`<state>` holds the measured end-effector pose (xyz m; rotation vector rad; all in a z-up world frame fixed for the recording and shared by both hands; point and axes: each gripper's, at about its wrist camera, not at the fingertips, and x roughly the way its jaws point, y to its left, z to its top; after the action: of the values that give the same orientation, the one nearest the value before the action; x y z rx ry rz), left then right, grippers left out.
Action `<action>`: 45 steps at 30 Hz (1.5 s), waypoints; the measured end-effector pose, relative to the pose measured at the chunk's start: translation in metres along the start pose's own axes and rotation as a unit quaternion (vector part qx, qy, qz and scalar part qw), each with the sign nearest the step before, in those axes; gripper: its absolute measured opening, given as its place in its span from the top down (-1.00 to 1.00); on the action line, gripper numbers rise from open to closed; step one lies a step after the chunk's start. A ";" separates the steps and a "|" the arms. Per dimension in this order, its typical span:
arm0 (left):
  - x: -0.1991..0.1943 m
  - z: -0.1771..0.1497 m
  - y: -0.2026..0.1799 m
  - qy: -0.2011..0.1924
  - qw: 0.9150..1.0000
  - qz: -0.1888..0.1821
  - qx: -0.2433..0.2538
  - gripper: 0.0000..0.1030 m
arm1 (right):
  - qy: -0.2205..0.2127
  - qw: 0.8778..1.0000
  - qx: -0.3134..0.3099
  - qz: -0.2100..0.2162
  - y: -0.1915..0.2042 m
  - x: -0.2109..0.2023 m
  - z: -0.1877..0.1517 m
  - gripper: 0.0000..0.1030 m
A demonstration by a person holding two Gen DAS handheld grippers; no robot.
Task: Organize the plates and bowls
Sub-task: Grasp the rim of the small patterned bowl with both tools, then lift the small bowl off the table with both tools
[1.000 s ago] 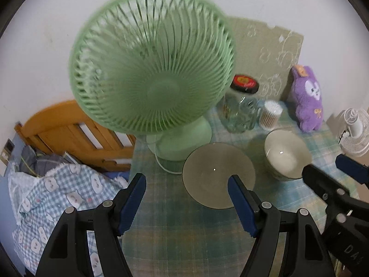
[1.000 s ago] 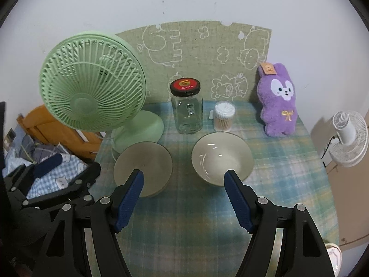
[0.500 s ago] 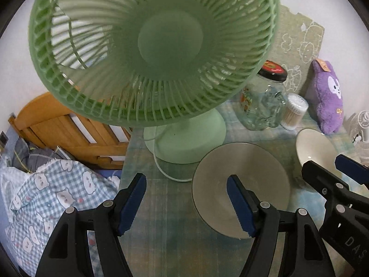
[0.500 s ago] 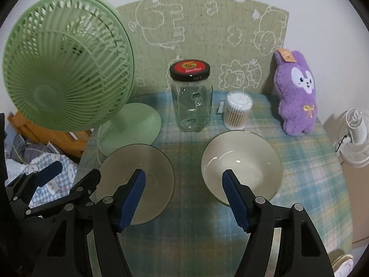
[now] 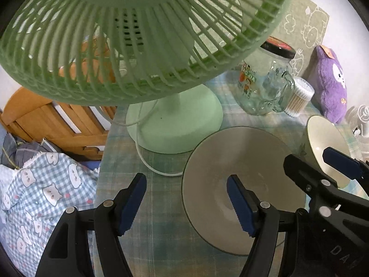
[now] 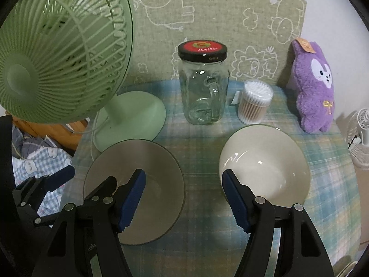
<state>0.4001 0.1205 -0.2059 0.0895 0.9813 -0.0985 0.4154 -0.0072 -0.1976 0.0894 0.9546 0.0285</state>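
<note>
Matte grey round plate (image 6: 138, 180) and glossy cream ceramic bowl (image 6: 265, 166) sit under my gaping, empty right claw (image 6: 183, 196), one beneath each pad.

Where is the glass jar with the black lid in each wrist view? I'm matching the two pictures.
Left wrist: glass jar, upper right, tilted by the lens, beyond the plate.
Right wrist: glass jar, upper centre, upright.
Shared landmark: the cotton swab tub, just right of it.
</note>
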 end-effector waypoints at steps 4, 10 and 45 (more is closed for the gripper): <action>0.003 -0.002 0.000 -0.001 1.000 0.006 0.006 -0.32 | 0.014 1.000 0.001 0.000 0.002 0.011 -0.001 -0.18; 0.005 -0.003 -0.001 -0.009 1.000 0.004 0.015 0.09 | 0.022 1.000 0.005 0.007 0.003 0.018 -0.001 0.24; 0.009 -0.003 0.001 0.021 1.000 -0.010 0.001 0.76 | 0.038 0.999 -0.003 -0.013 0.004 0.021 -0.007 0.73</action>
<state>0.4025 0.1213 -0.2153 0.0830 1.0246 -0.1160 0.4221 -0.0009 -0.2184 0.0705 1.0313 0.0117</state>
